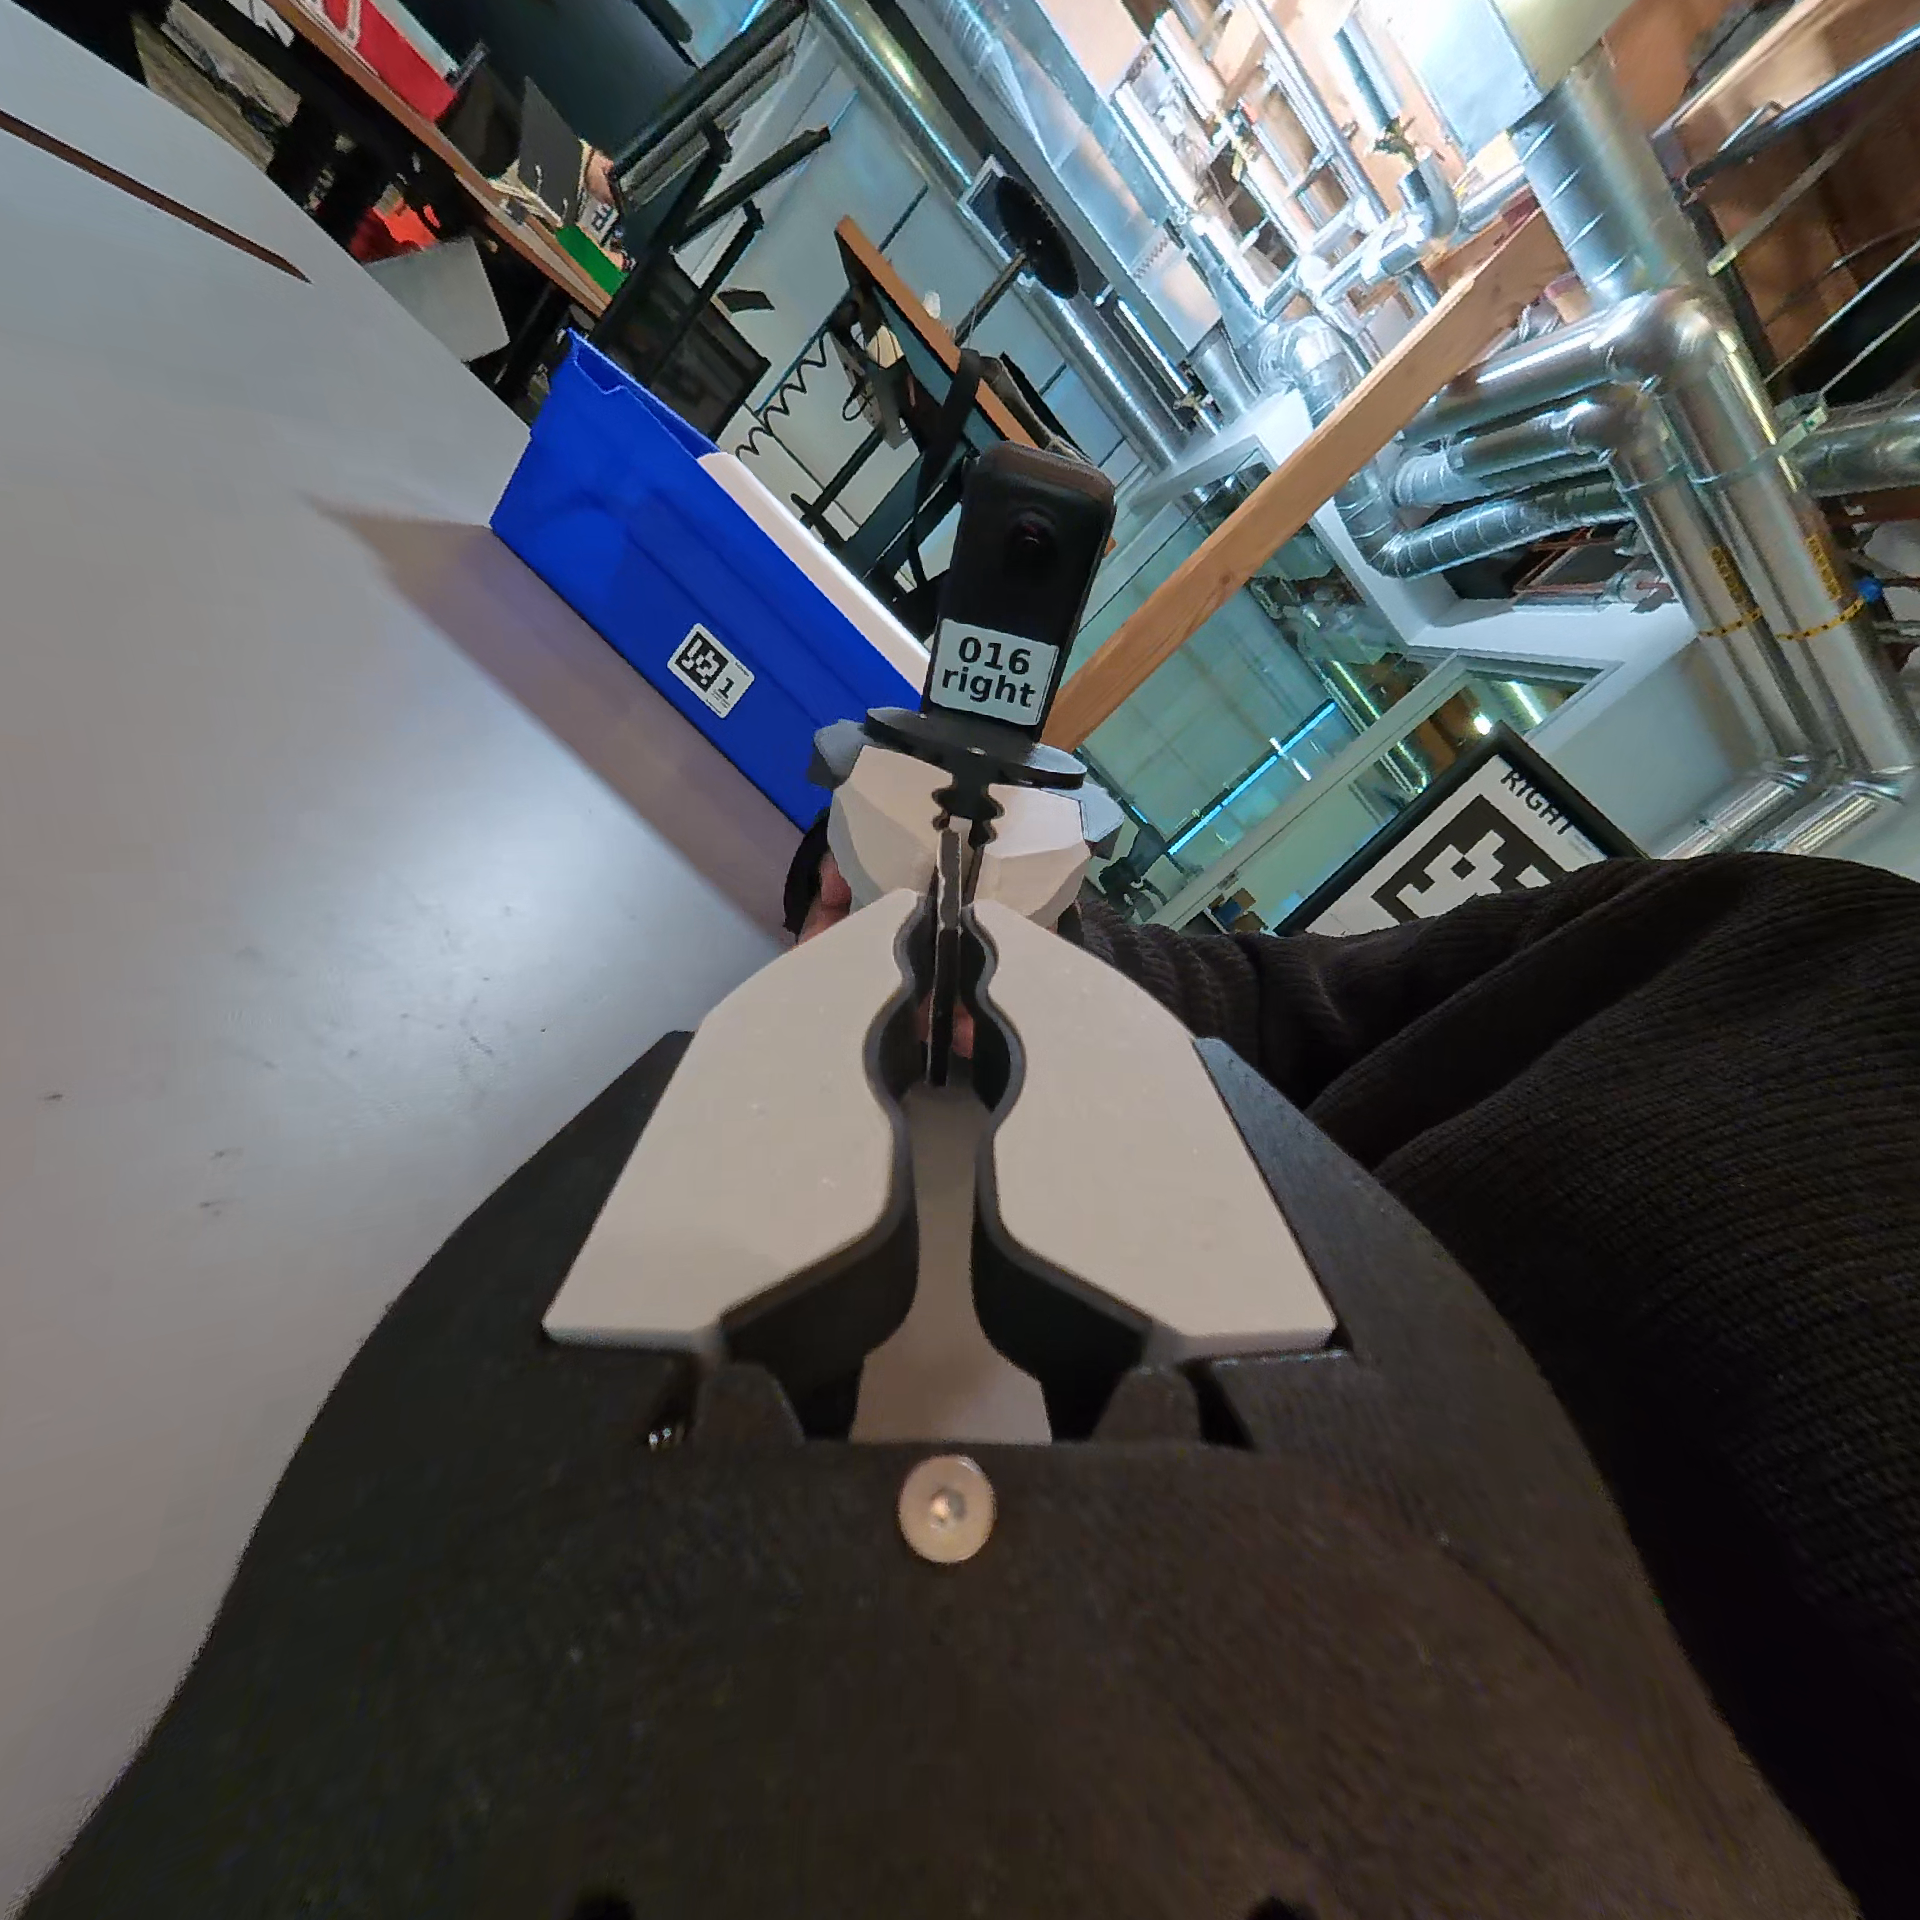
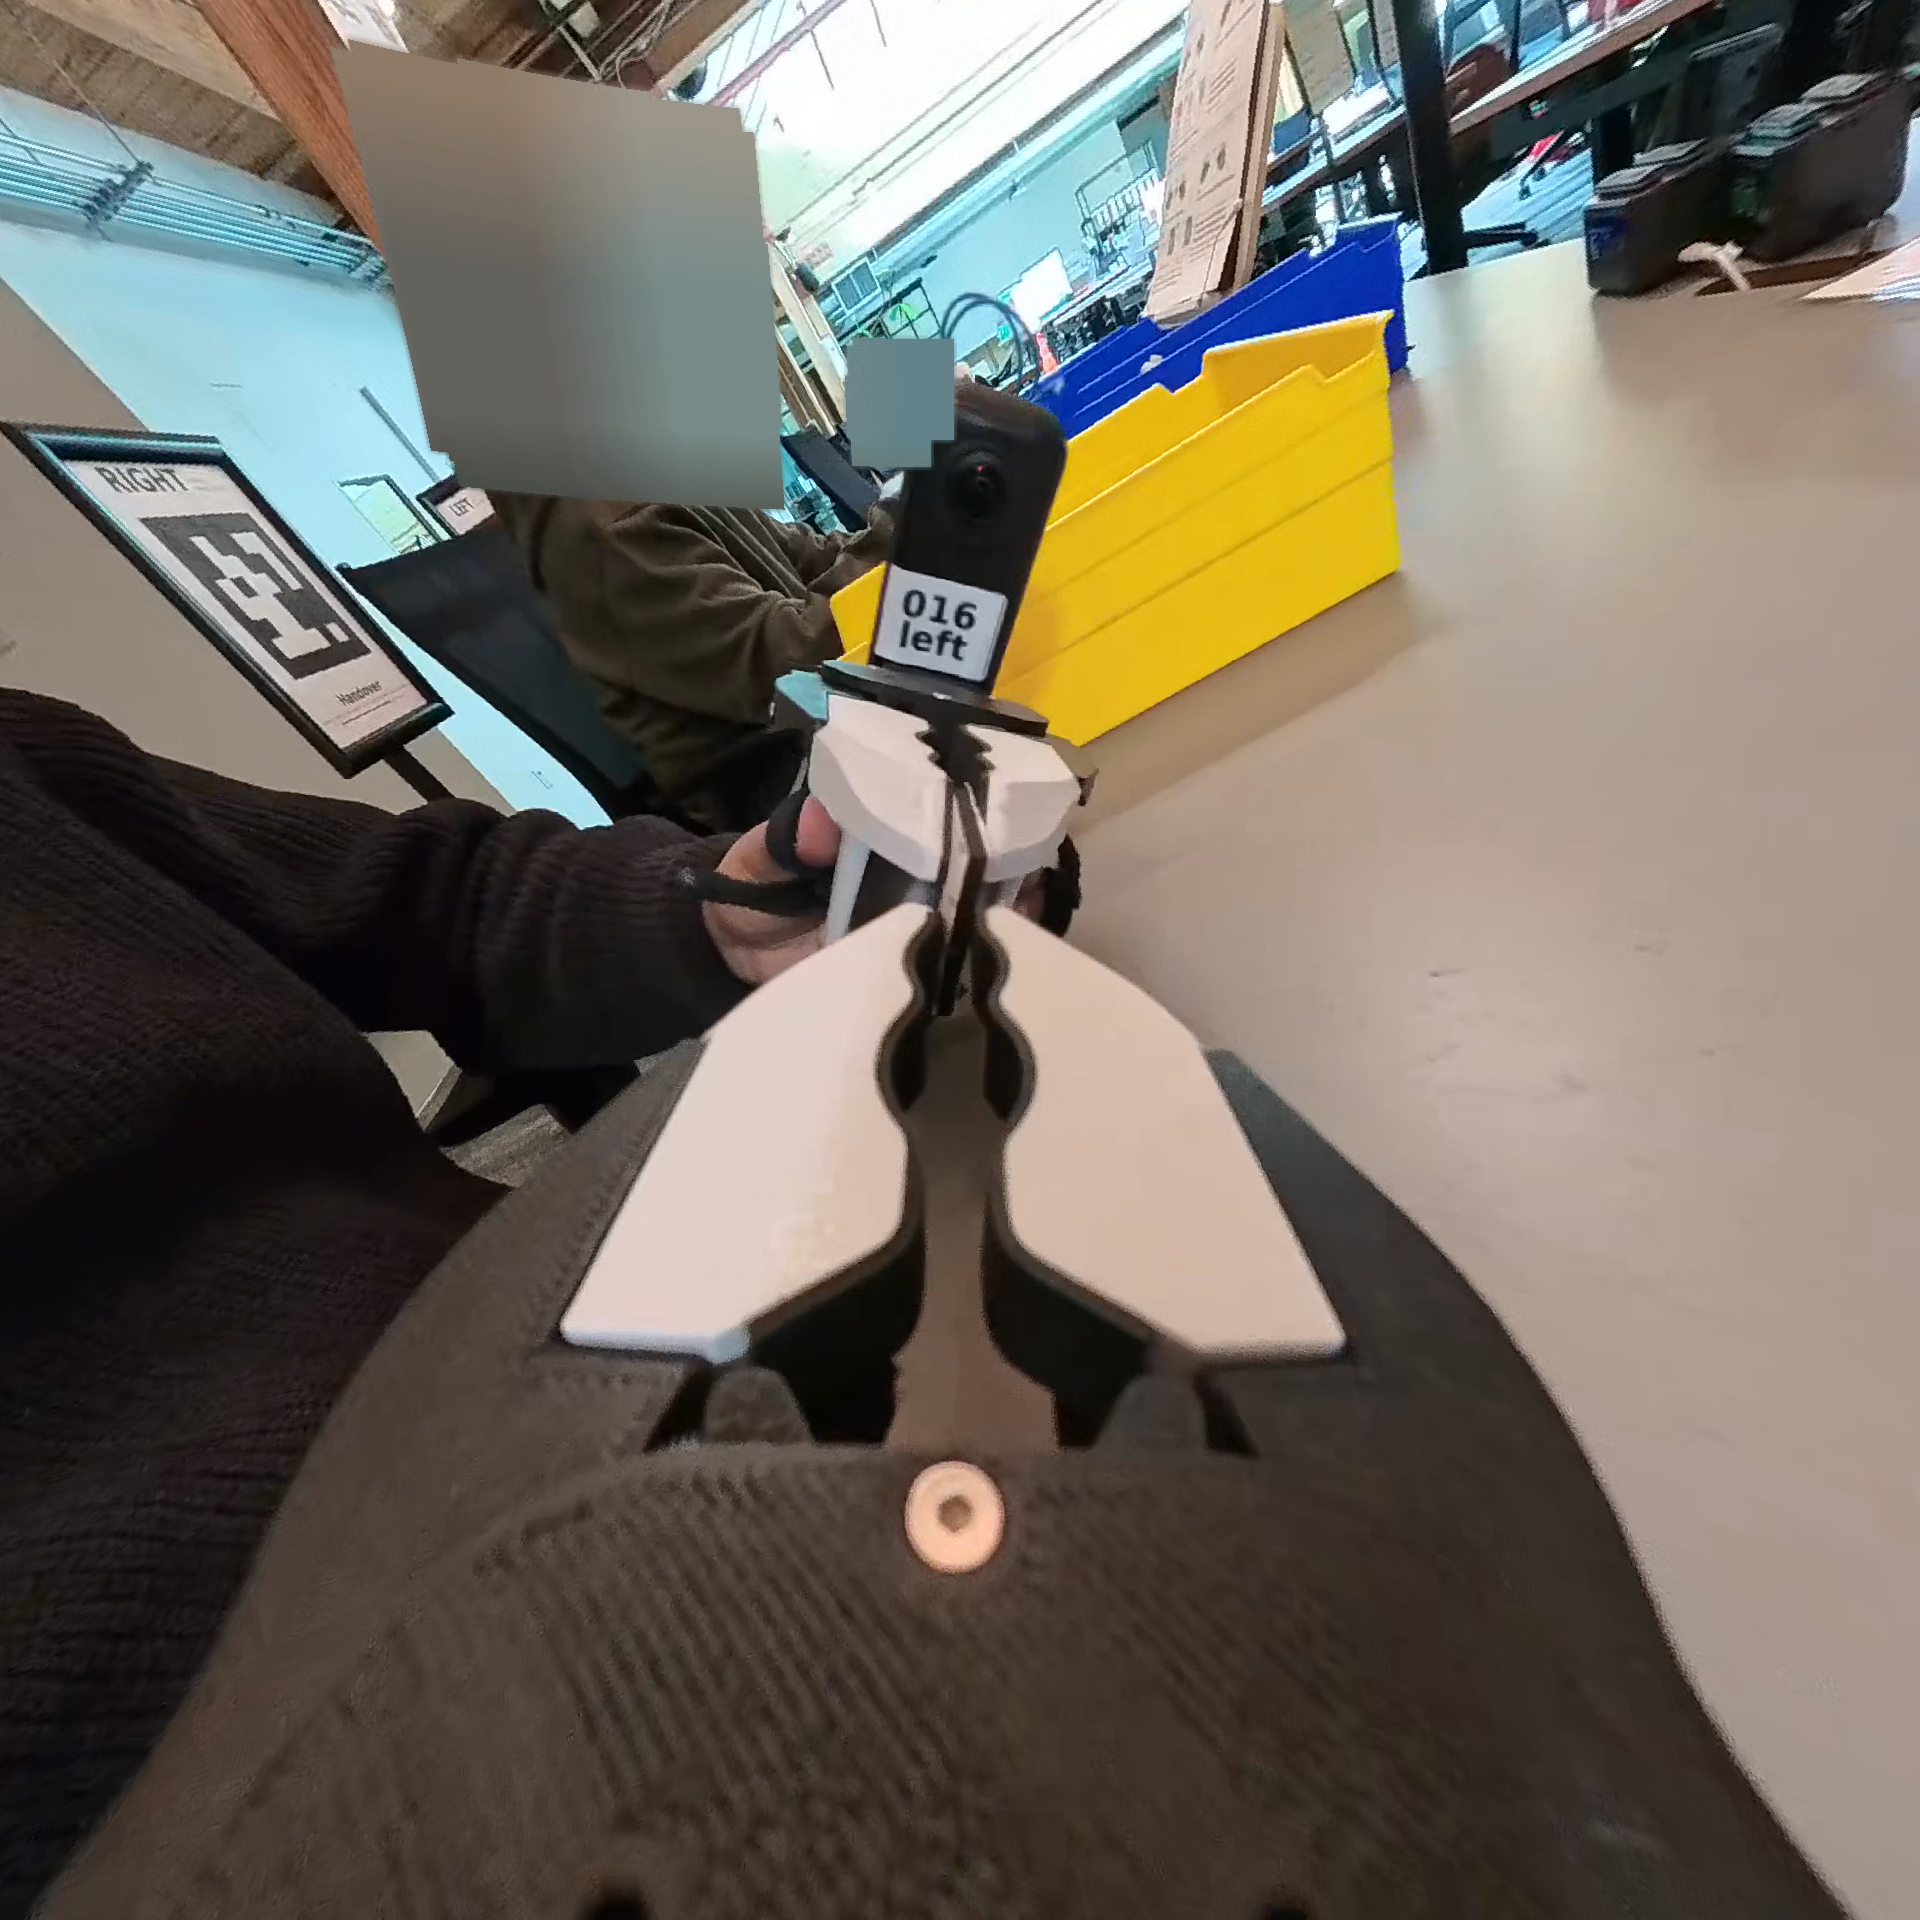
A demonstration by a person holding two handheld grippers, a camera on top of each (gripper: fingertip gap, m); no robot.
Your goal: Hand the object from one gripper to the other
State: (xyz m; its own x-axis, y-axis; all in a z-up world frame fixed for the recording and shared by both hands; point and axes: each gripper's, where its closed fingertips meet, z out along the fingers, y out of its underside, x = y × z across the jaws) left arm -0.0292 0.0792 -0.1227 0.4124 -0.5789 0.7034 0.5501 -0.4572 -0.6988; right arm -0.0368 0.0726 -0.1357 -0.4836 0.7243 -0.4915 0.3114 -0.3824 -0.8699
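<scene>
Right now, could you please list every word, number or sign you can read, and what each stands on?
I won't copy the writing; these carry it:
White label above the right gripper, legible.
Second white label above the left gripper, legible.
Marker sticker on the blue bin, small print.
Framed marker sign, legible.
Cardboard board: print too small to read.

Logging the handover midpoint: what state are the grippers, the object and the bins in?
left gripper: shut on the thin black piece.
right gripper: shut on the thin black piece, from the opposite end.
thin black piece: held edge-on, apparently clamped by both grippers at once.
yellow bin: upright on the table, inside hidden.
blue bin: upright on the table, contents cannot be told.
</scene>
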